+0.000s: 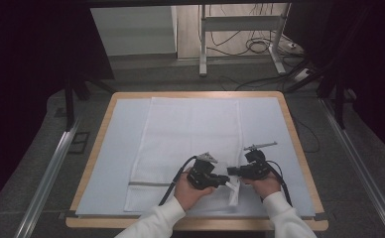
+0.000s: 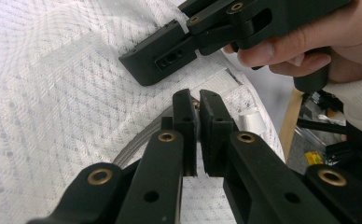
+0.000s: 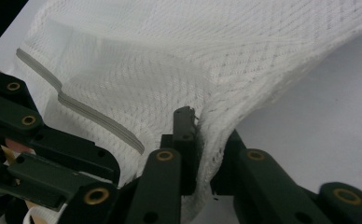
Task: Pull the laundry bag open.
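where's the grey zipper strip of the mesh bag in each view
High view: the grey zipper strip runs across the mesh bag at lower left, left of the left gripper.
Left gripper view: a grey curve just left of the jaws.
Right gripper view: a diagonal band at left centre.
Shared landmark: the white mesh weave.

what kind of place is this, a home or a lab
Probably a lab or recording workspace, not a home: a wooden-edged table with a pale mat, dark curtains around it, and loose cables beside a metal frame on the floor behind.
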### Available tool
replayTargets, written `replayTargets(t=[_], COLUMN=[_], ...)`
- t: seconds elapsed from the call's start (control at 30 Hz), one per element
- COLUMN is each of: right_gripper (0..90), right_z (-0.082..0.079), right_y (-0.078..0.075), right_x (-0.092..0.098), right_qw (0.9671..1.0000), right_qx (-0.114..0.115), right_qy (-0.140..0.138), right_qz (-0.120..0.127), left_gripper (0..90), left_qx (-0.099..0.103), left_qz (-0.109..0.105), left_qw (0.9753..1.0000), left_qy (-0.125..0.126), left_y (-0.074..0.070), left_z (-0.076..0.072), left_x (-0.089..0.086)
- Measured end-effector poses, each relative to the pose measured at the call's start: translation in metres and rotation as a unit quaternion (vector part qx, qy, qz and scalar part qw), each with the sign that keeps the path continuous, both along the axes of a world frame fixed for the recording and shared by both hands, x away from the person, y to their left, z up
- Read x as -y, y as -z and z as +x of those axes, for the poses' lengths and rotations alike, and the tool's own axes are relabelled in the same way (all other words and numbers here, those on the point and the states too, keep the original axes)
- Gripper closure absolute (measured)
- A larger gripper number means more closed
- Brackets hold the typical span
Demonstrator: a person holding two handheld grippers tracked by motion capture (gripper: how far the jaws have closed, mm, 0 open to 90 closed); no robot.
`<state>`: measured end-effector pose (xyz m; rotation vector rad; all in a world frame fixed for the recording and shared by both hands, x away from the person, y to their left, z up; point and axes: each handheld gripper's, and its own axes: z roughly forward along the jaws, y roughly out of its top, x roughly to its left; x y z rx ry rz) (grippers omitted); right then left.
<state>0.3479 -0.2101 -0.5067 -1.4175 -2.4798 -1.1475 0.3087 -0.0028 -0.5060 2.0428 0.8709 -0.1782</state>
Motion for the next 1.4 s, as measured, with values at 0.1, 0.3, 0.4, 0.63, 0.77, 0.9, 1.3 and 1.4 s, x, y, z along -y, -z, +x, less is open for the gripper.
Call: replayTargets(t=[0.1, 0.3, 0.4, 0.63, 0.77, 0.9, 1.3, 1.4], right_gripper=[86.1, 86.8, 87.0, 87.3, 87.3, 87.5, 87.7, 87.7], right_z=[-0.0005, -0.0004, -0.0005, -0.0008, -0.0007, -0.001, -0.002, -0.0028], right_y=[-0.0007, -0.0013, -0.0013, -0.0023, -0.0026, -0.0029, -0.0035, -0.0039], right_x=[0.0002, 0.0008, 0.0003, 0.0, 0.0003, 0.0002, 0.0009, 0.0013], right_qw=[1.0, 1.0, 1.0, 0.9999, 0.9999, 0.9999, 0.9997, 0.9997], right_qx=[0.002, 0.007, 0.008, 0.011, 0.012, 0.017, 0.023, 0.024], right_qy=[-0.004, -0.005, -0.004, -0.002, -0.003, -0.001, -0.004, -0.008], right_qz=[-0.001, 0.0, 0.0, 0.0, 0.0, -0.003, -0.001, 0.002], left_gripper=[86.8, 86.7, 86.7, 86.7, 86.8, 86.8, 86.8, 86.8], left_qx=[-0.005, -0.003, -0.003, -0.002, -0.001, 0.002, -0.007, -0.011], left_qz=[-0.003, 0.002, 0.001, -0.001, -0.001, -0.002, -0.002, -0.006], left_qw=[1.0, 0.9999, 0.9999, 0.9998, 0.9998, 0.9999, 0.9999, 0.9999], left_qy=[0.001, 0.011, 0.015, 0.019, 0.018, 0.017, 0.013, 0.01], left_y=[0.0002, 0.0007, 0.0018, 0.0024, 0.0016, 0.0011, 0.0051, 0.0058], left_z=[0.0019, 0.0053, 0.0063, 0.0067, 0.0061, 0.0073, 0.0074, 0.008], left_x=[-0.0004, -0.0009, -0.0017, 0.0001, -0.0004, -0.0028, -0.0064, -0.0092])
